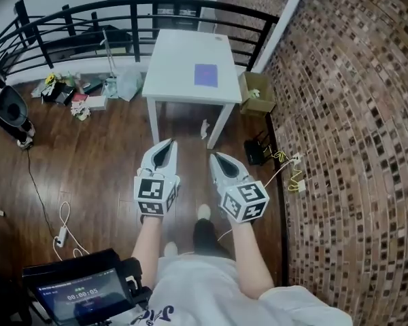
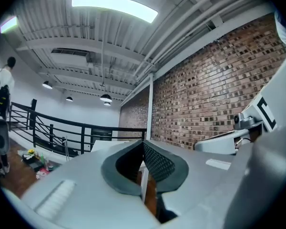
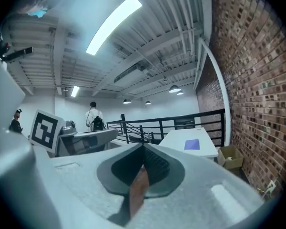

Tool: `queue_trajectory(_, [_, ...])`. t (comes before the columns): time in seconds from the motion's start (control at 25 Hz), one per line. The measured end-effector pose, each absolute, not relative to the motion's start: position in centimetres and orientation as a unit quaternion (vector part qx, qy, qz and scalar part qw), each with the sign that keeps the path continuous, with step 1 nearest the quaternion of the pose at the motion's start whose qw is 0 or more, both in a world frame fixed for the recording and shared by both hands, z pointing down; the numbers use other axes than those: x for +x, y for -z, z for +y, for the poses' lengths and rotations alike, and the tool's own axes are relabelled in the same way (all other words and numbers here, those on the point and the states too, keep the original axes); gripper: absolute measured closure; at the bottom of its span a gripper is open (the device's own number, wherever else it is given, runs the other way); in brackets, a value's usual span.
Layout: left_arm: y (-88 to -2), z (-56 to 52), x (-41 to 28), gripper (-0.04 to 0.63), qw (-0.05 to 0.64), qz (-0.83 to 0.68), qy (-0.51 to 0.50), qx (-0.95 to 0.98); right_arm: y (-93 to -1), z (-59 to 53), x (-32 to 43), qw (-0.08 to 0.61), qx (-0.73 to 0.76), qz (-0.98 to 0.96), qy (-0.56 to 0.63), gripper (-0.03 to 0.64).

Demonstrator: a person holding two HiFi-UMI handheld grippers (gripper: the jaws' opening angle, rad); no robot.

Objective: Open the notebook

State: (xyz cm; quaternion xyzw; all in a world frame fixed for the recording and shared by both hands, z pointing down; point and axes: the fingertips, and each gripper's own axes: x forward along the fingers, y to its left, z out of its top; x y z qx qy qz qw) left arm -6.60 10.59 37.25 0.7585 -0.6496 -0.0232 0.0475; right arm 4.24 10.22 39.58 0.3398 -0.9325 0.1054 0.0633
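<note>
A closed purple notebook (image 1: 205, 75) lies flat on a small white table (image 1: 177, 53) ahead of me, near the brick wall. The right gripper view also catches the notebook (image 3: 192, 144) on the table (image 3: 176, 137), still far off. Both grippers are held side by side over the wooden floor, well short of the table. My left gripper (image 1: 168, 143) points at the table's front edge with its jaws together and nothing between them (image 2: 143, 143). The right gripper (image 1: 214, 156) is shut and empty as well (image 3: 143, 147).
A black railing (image 1: 122, 9) runs behind the table. An open cardboard box (image 1: 257, 92) stands at the table's right by the brick wall (image 1: 353, 114). Loose clutter (image 1: 75, 97) lies on the floor at left, cables (image 1: 289, 168) at right. A person with a backpack (image 3: 93, 116) stands far off.
</note>
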Motion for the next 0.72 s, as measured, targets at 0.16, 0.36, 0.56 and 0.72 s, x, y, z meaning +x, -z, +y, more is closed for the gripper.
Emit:
queue_trajectory(0.16, [-37.6, 3.3, -7.5, 0.58, 0.039, -0.655, 0.013, 0.755, -39.2, 1.6, 2.7, 0.052, 0.334, -0.937, -0.089, 0.627])
queue_trajectory(0.36, [-35.4, -7.1, -7.3, 0.58, 0.015, -0.661, 0.014, 0.75, -36.1, -9.6, 2.5, 0.035, 0.322, -0.945, -0.053, 0.627])
queue_trajectory(0.56, [-35.1, -14.7, -6.3, 0.58, 0.008, -0.659, -0.004, 0.752, -35.8, -20.2, 3.9, 0.018, 0.342, -0.937, -0.071, 0.627])
queue_trajectory(0.72, [-36.9, -19.9, -8.2, 0.58, 0.036, -0.664, -0.028, 0.747, -39.0, -25.0, 0.9, 0.06, 0.329, -0.94, -0.064, 0.627])
